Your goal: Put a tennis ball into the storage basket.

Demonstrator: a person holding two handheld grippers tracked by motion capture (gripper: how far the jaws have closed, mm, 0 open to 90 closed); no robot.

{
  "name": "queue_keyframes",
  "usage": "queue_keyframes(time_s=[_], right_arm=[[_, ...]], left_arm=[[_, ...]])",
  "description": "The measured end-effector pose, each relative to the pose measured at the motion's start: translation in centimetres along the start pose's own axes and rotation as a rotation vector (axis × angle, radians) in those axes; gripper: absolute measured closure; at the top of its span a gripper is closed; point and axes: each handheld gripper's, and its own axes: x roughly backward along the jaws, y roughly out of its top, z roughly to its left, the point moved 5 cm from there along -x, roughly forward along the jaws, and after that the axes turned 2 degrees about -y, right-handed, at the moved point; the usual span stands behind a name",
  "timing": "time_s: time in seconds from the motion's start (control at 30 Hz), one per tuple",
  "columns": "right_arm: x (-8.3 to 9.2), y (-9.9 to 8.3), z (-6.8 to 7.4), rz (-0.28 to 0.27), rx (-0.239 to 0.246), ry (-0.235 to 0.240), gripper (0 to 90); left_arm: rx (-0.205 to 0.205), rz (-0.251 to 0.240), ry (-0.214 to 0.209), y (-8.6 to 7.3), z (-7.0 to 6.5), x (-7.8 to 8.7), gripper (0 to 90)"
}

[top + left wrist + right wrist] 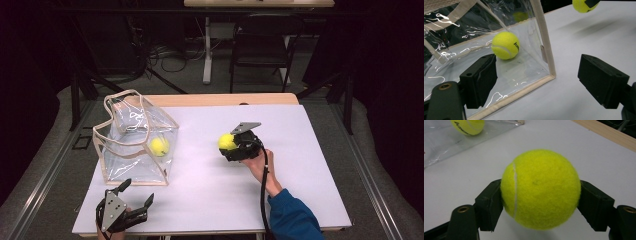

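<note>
Black brand lettering marks the tennis ball inside the clear bag at the table's left; only fragments show in either gripper view, cut off and too partial to read.

I see a dark room, grey floor, a black chair and cables behind my white-topped table.
</note>
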Motion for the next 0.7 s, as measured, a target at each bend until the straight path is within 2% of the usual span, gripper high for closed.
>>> queue_keyframes(time_s=[0.7], right_arm=[[0.95, 0.70, 0.82, -0.045, 0.015, 0.015, 26.2]], left_arm=[[-0.001, 0.000, 0.000, 0.02, -0.01, 0.01, 16.1]])
